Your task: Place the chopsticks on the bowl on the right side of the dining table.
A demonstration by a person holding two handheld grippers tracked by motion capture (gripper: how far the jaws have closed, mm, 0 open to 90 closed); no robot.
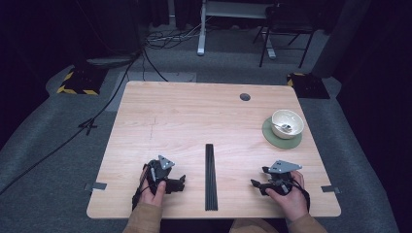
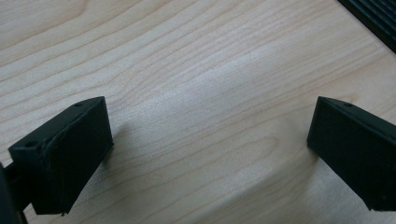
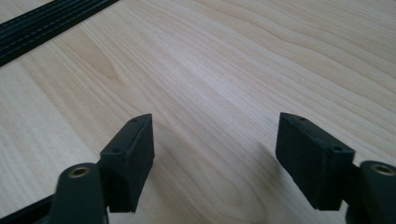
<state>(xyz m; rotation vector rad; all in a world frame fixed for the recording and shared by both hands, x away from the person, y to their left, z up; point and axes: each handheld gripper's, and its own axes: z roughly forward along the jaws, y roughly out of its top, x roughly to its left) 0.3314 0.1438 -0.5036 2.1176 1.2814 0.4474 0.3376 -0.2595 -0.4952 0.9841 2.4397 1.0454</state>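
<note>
Evidently nothing is begun: both grippers, left (image 1: 180,182) and right (image 1: 258,178), rest open and empty beside the black strip (image 1: 210,177); next probably reach for it.

Table (image 1: 194,111) pale wood-grain, smooth matt; strip (image 1: 210,177) black ribbed plastic; bowl (image 1: 287,122) glossy ceramic.

I'm seeing tan sleeves (image 1: 145,219) coming in at bottom edge. Left gripper (image 1: 180,182): black body, grey three-cornered plate (image 1: 165,162) on top, black cable looping by wrist. Right gripper (image 1: 258,184): same black build, same grey plate. Gripper views showing blocky matte black jaws, small screw holes, brass-coloured bushings (image 3: 79,171) at base.
</note>
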